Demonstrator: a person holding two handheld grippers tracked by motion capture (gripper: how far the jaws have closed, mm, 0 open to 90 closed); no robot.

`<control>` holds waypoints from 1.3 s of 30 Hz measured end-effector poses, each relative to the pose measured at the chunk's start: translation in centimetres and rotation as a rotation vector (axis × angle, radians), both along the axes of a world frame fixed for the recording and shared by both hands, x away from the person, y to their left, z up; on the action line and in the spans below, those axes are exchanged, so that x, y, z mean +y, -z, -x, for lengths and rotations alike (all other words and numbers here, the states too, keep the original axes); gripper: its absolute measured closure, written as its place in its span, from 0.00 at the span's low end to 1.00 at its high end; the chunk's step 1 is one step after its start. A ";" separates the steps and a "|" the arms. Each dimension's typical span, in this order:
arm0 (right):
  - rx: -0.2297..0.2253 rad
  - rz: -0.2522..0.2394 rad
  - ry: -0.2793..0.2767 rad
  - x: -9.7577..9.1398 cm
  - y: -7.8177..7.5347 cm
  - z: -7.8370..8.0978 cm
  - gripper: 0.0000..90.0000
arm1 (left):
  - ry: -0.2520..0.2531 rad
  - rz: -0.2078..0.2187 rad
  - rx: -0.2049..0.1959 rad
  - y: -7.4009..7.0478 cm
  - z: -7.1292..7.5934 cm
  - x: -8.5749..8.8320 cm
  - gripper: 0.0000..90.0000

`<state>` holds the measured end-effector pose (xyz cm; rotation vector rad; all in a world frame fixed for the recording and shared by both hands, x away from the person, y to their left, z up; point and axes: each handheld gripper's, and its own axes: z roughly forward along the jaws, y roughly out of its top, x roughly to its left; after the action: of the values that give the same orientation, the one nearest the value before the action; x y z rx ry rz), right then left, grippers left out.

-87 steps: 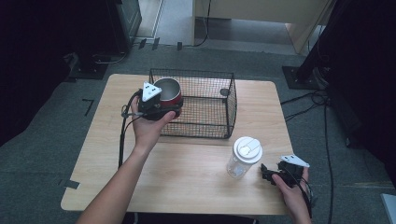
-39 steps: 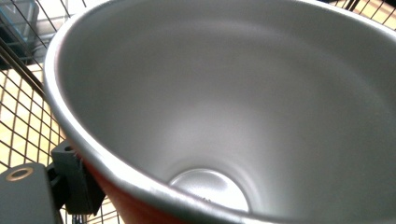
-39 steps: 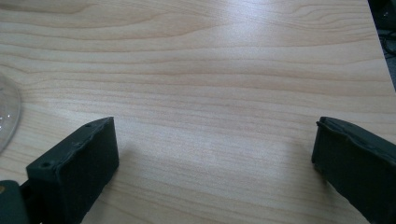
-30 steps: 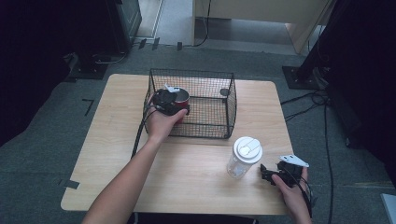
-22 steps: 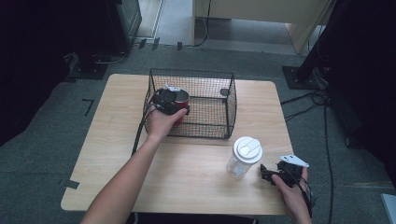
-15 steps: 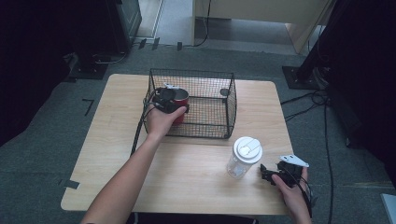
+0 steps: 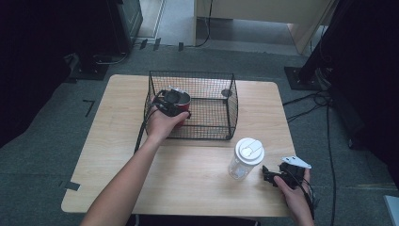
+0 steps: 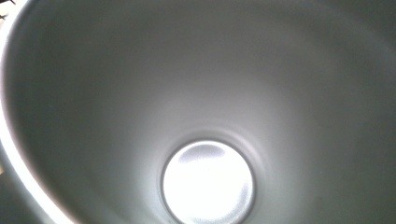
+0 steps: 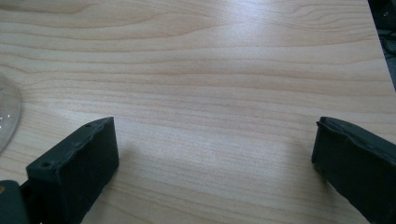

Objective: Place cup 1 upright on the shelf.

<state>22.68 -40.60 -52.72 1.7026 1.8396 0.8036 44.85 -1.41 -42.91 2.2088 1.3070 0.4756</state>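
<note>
A red cup with a grey inside sits low in the left part of the black wire basket. My left gripper is at the cup's rim and shut on it, with the hand reaching over the basket's front left corner. The left gripper view looks straight down the cup's grey inside to its pale bottom. My right gripper rests on the table near the front right, jaws wide open with bare wood between them. Just left of it stands a clear bottle with a white lid, whose edge shows in the right gripper view.
A small dark round object lies in the basket's back right corner. The wooden table has open surface left of and in front of the basket. A cable trails from the left gripper along the forearm. The table's right edge is close to the right hand.
The left hand carried the red cup from the basket's left rim over the wall and down inside the basket. The right gripper and the bottle have not moved.
</note>
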 end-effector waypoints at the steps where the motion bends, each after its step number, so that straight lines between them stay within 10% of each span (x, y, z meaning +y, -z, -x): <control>1: 0.000 0.000 0.000 0.0 0.0 0.0 0.01 | 0.000 0.001 -0.001 -0.1 0.1 0.0 0.08; 39: 0.000 0.000 0.000 0.0 0.0 0.0 0.01 | 0.061 0.004 -0.102 -0.2 1.3 1.3 0.08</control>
<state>22.68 -40.60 -52.72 1.7032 1.8392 0.8039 43.54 -0.13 -42.72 2.1844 1.1833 0.5539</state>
